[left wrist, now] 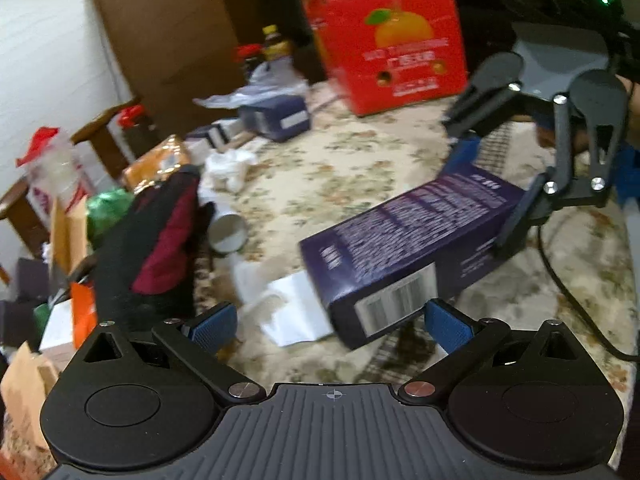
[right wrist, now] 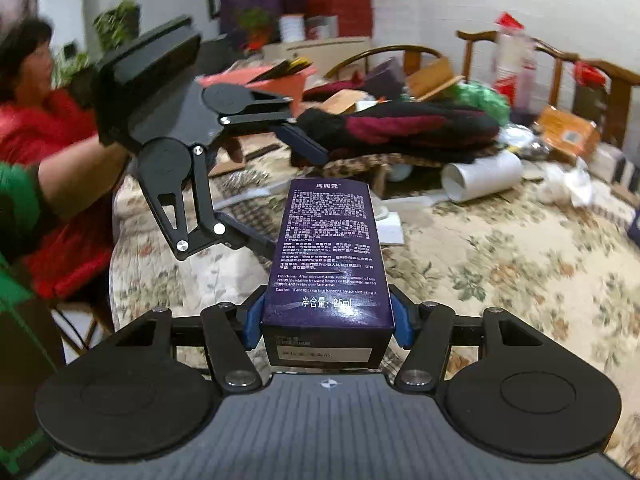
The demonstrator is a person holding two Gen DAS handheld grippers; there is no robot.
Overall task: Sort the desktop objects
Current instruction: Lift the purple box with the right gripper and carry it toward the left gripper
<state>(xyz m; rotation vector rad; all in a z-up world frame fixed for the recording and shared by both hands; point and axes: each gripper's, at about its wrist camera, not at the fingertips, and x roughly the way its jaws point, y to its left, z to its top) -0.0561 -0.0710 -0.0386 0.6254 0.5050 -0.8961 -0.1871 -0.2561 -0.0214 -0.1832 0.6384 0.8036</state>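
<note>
On a floral-covered table crowded with clutter, one purple carton sits pinched at its near end in the right gripper. One left gripper stands spread, empty, beside it. One red fruit box and two wooden chairs ring the table.

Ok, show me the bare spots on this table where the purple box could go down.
Most open: the floral tablecloth between the red orange carton and the purple box that the right gripper grips. More bare cloth shows in the right wrist view, right of the box. Crowded: the dark garment, white tube and bags beyond.
</note>
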